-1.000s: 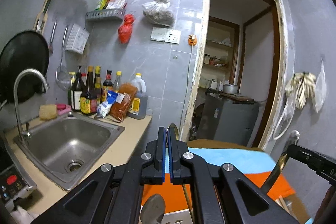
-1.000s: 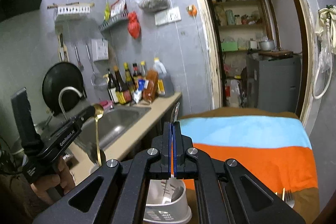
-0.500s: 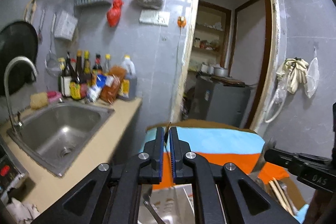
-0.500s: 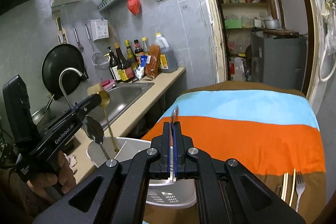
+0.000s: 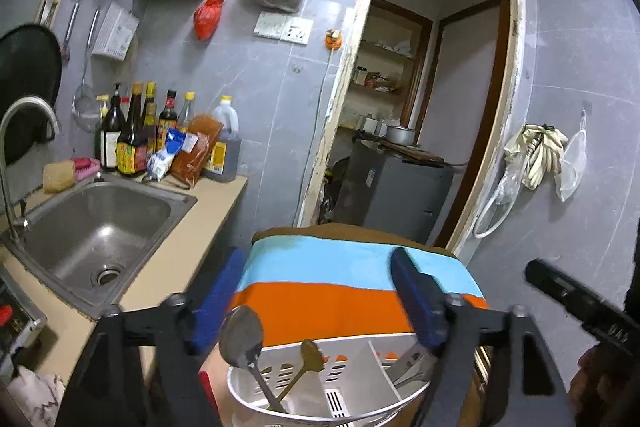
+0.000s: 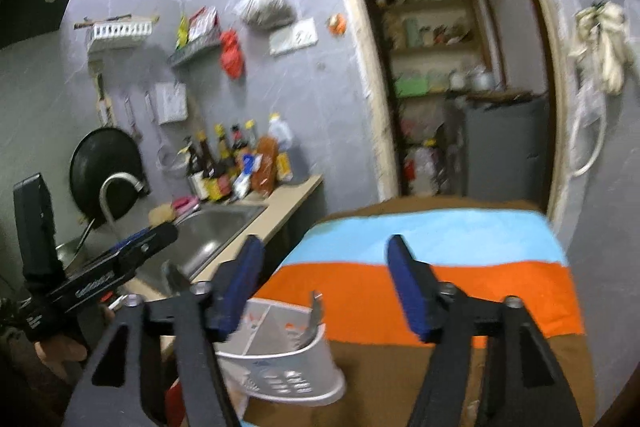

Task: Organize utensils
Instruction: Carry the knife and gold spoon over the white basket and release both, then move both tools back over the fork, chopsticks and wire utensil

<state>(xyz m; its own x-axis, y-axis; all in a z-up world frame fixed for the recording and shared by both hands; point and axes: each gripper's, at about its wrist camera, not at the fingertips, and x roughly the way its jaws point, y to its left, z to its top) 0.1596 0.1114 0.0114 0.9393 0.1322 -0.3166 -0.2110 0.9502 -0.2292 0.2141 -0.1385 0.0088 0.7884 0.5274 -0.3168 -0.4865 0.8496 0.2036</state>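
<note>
Both grippers, jaws just opened and empty, above the white caddy at the near edge of the striped table. Left gripper: pads apart, nothing between them. Right gripper: likewise spread. Already standing in the caddy: a steel spoon and a brass spoon in one compartment, a third steel utensil in another (type unclear). Remaining work cannot be judged; no loose utensils show clearly here.

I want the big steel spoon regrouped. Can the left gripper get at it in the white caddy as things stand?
Probably yes: the left gripper is open, nothing between its fingers, and the large steel spoon stands bowl-up above the white plastic caddy rim, just ahead. The small brass spoon leans close beside it.
</note>
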